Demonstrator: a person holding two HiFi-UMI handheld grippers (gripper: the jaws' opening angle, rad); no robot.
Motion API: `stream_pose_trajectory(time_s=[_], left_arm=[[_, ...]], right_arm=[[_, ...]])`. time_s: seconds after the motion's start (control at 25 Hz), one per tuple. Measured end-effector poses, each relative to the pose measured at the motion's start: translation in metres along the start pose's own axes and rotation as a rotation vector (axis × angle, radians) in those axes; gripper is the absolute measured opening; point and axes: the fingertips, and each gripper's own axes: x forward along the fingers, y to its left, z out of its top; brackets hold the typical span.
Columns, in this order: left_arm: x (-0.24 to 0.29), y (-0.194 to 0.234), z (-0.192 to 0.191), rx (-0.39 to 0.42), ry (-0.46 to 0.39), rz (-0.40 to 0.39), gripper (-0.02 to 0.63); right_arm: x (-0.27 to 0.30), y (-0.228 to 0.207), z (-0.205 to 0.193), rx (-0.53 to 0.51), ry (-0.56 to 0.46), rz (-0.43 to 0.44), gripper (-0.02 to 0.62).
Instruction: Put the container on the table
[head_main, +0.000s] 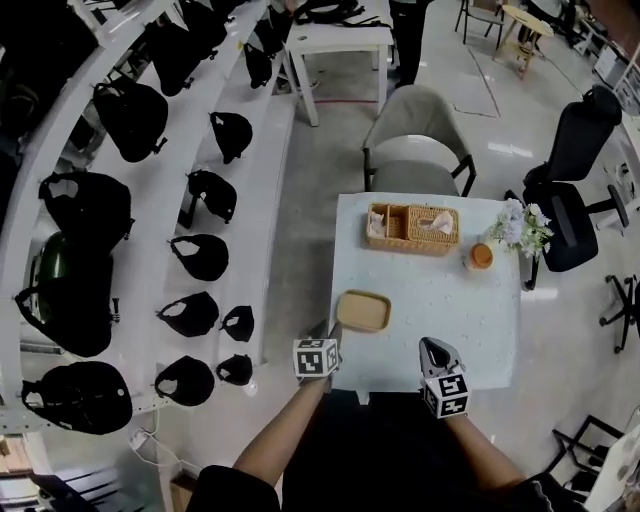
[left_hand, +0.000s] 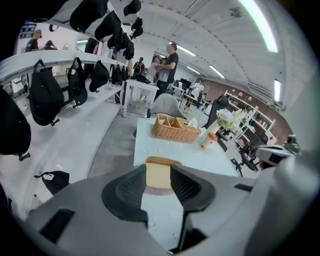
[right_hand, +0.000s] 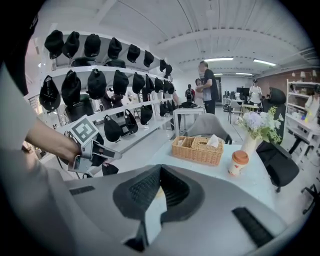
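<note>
The container (head_main: 363, 311), a shallow tan tray, lies on the white table (head_main: 470, 320) near its front left corner. My left gripper (head_main: 333, 334) hovers just in front of it, at the table's near edge. In the left gripper view the container (left_hand: 158, 179) shows through the gap of the left gripper (left_hand: 158, 169), whose jaws stand open with nothing between them. From the right gripper view the left gripper (right_hand: 107, 155) appears off the table's left side. My right gripper (head_main: 432, 348) hangs over the front edge, farther right. Its jaws (right_hand: 160, 168) meet at the tips and hold nothing.
A wicker basket (head_main: 412, 228) with tissues stands at the table's far side, with an orange-lidded cup (head_main: 481, 256) and a vase of flowers (head_main: 520, 228) to its right. A grey chair (head_main: 418, 140) is behind the table. White shelves (head_main: 150, 230) with black bags run along the left.
</note>
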Motion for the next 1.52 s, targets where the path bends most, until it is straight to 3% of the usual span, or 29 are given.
stream_pose_trajectory(time_s=[0.2, 0.44, 0.52, 0.68, 1.12, 1.36, 1.52], left_arm=[[-0.056, -0.01, -0.005, -0.073, -0.142, 0.035, 0.129], [-0.125, -0.032, -0.015, -0.102, -0.272, 0.046, 0.129], [-0.147, -0.037, -0.017, -0.081, -0.313, 0.05, 0.129], [-0.176, -0.044, -0.015, 0.043, -0.382, 0.069, 0.129], [-0.262, -0.046, -0.023, 0.119, -0.517, -0.031, 0.129], [-0.304, -0.051, -0.046, 0.141, -0.553, -0.106, 0.129], [-0.321, -0.059, -0.056, 0.104, -0.551, -0.198, 0.127]], right_arm=[[-0.009, 0.013, -0.003, -0.016, -0.029, 0.08, -0.002], [-0.021, 0.031, 0.011, -0.036, -0.064, 0.155, -0.002], [-0.029, 0.041, 0.018, -0.013, -0.083, 0.177, -0.002], [-0.047, 0.061, 0.029, -0.004, -0.114, 0.184, -0.002], [-0.099, 0.116, 0.029, 0.051, -0.188, 0.048, -0.002], [-0.142, 0.138, 0.034, 0.01, -0.242, -0.036, -0.002], [-0.173, 0.155, 0.017, 0.018, -0.244, -0.095, -0.002]])
